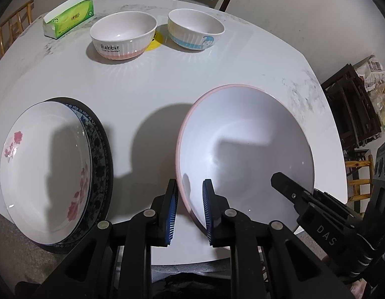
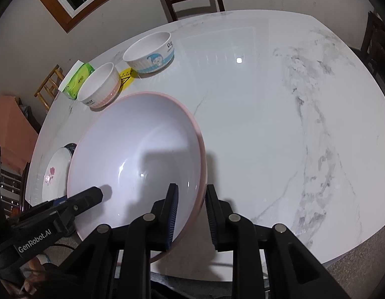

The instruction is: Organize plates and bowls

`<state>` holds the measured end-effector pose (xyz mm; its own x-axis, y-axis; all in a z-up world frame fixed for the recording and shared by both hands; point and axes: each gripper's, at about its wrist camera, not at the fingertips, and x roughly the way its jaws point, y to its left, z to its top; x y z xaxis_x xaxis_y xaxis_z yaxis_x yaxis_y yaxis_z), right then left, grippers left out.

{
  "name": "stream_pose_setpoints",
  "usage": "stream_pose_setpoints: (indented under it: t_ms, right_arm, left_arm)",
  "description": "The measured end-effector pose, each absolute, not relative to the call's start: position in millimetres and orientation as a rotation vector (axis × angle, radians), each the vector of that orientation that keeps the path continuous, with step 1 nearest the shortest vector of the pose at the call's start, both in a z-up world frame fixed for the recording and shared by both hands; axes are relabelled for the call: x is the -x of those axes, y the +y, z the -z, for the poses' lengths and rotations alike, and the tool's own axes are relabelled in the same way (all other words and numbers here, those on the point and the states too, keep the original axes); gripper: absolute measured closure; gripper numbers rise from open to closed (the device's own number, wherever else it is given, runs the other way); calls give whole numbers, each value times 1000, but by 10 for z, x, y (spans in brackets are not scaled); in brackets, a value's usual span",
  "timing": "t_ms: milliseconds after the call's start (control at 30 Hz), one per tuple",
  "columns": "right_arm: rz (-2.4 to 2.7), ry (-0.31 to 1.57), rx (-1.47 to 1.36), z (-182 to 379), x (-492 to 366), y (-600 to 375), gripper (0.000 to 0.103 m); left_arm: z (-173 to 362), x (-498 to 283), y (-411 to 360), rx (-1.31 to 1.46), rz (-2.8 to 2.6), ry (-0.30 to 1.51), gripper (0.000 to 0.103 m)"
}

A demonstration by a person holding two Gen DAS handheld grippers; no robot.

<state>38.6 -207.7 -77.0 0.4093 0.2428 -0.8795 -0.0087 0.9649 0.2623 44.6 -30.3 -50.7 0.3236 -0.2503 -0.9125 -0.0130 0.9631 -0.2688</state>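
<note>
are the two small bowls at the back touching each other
Apart. The left wrist view shows bare table and a yellow sticker between the Rabbit bowl and the blue-banded bowl.

Plate (image 1: pixel 46 174) left of big bowl (image 1: pixel 244 154)

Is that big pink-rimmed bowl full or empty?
Empty. The pink-rimmed bowl shows only bare white interior with shadows and glints in both wrist views; no food or liquid.

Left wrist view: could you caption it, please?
Both claws straddle the pink-rimmed bowl's rim on the table.
</note>
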Motion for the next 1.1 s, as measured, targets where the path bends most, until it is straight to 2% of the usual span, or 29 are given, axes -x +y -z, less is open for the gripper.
stream_pose_setpoints:
  t_ms: [700, 867, 933, 1100]
  right_arm:
    - [-176, 1180, -238, 914, -318, -1994, 78]
    - [-179, 1160, -220, 862, -320, -1993, 75]
    - [-174, 1137, -205, 803, -316, -1994, 71]
    - [-155, 1075, -152, 644, -336, -2004, 70]
  left_arm:
    - [640, -315, -256, 230, 144, 1244, 87]
    - [587, -302, -243, 215, 135, 1214, 76]
    - [569, -303, -225, 202, 124, 1204, 75]
    - [525, -301, -153, 200, 102, 1179, 69]
